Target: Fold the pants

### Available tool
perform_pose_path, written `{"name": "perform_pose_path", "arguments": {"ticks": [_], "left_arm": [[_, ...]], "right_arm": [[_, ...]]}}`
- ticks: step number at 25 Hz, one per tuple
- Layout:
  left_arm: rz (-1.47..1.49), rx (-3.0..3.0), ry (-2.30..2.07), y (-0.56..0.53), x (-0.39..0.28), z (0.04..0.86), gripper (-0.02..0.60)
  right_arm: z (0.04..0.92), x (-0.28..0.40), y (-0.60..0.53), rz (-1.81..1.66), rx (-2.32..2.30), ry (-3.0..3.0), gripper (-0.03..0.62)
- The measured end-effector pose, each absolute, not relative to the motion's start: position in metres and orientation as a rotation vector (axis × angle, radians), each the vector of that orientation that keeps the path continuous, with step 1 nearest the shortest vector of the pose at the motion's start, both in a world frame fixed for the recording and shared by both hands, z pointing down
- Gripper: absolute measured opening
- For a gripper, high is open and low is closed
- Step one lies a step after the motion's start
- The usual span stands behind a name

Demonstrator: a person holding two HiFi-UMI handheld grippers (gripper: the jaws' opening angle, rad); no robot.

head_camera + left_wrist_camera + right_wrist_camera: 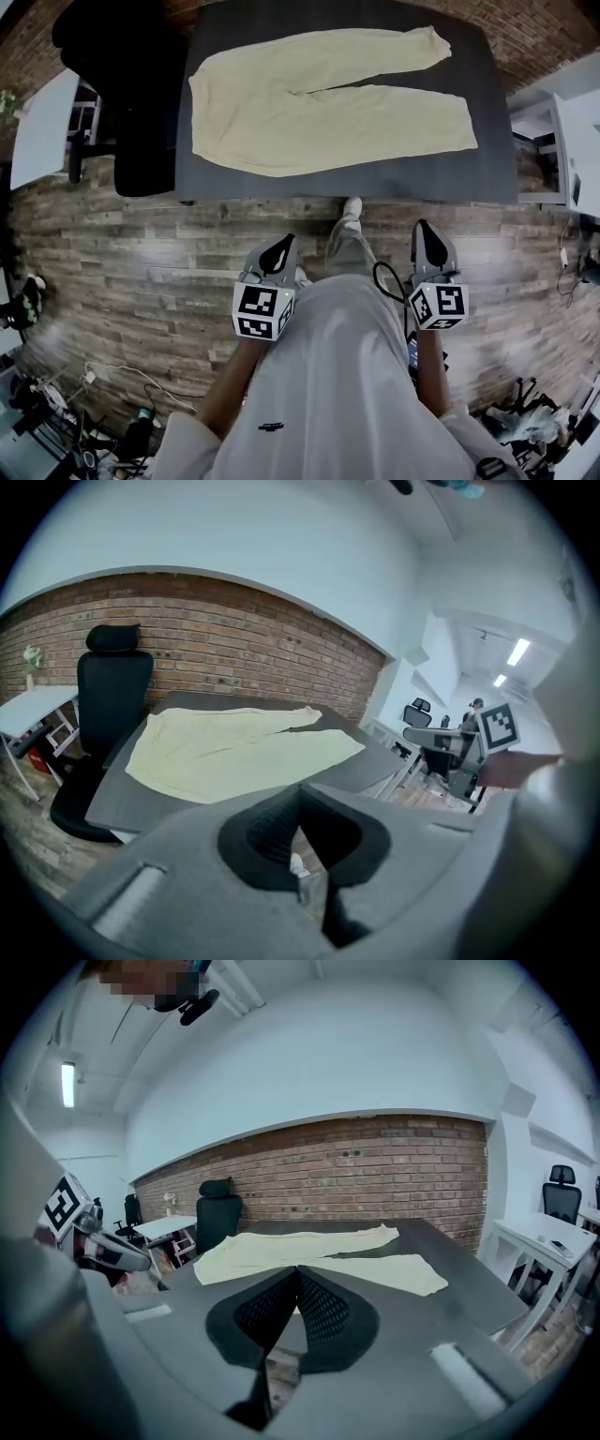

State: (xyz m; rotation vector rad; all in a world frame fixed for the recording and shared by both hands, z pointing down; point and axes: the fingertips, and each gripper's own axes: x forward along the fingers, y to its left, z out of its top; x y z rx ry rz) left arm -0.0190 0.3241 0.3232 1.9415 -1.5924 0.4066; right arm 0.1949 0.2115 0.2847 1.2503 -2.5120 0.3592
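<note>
The person's shirt (pixel 328 375) fills the bottom of the head view. Left of it the left gripper (pixel 278 247) hangs over the floor (pixel 122 262), jaws pressed together on nothing. The right gripper (pixel 424 232) is likewise closed and empty. Beyond, a chair (pixel 122 84) stands left of the table (pixel 487 150). The pants (pixel 319 103) lie flat on that table, waist left, well apart from both grippers.

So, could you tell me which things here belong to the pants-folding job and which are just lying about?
For the job: pants, table, left hand-held gripper, right hand-held gripper.
Lying about: office chair, white desk, floor cables.
</note>
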Motion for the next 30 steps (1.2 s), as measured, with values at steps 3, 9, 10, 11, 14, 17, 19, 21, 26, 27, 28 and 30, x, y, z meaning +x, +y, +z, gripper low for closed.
{"name": "perform_pose_path", "arguments": {"ticks": [3,9,10,11,14,17,19,21,26,27,28,30], "left_arm": [[0.450,1.949,-1.582,0.280,-0.011,0.321,0.002],[0.520,1.923,-1.601,0.205,-0.002,0.318,0.002],[0.525,1.913,-1.608,0.193,0.000,0.318,0.002],[0.529,1.903,-1.615,0.181,0.001,0.318,0.002],[0.530,1.880,-1.641,0.144,0.000,0.319,0.002],[0.538,1.865,-1.671,0.113,-0.002,0.319,0.002],[0.549,1.858,-1.682,0.095,-0.004,0.319,0.002],[0.570,1.853,-1.697,0.079,-0.008,0.318,0.003],[0.584,1.857,-1.713,0.035,-0.029,0.310,0.003],[0.585,1.863,-1.713,0.025,-0.034,0.309,0.003],[0.589,1.872,-1.711,0.014,-0.038,0.310,0.003],[0.611,1.899,-1.695,-0.007,-0.043,0.311,0.003]], "right_arm": [[0.282,0.199,0.165,0.336,1.215,-2.519,0.008],[0.290,0.216,0.084,0.348,1.159,-2.525,0.040],[0.291,0.220,0.070,0.352,1.155,-2.525,0.040],[0.293,0.223,0.057,0.354,1.149,-2.525,0.040],[0.295,0.226,0.016,0.342,1.115,-2.539,0.040],[0.295,0.223,-0.015,0.305,1.052,-2.569,0.040],[0.294,0.220,-0.033,0.275,1.014,-2.586,0.040],[0.293,0.216,-0.051,0.246,0.982,-2.596,0.040],[0.286,0.200,-0.095,0.171,0.931,-2.578,0.032],[0.284,0.196,-0.105,0.154,0.920,-2.574,0.021],[0.283,0.192,-0.115,0.141,0.903,-2.572,0.021],[0.281,0.183,-0.131,0.133,0.854,-2.573,0.026]]}}
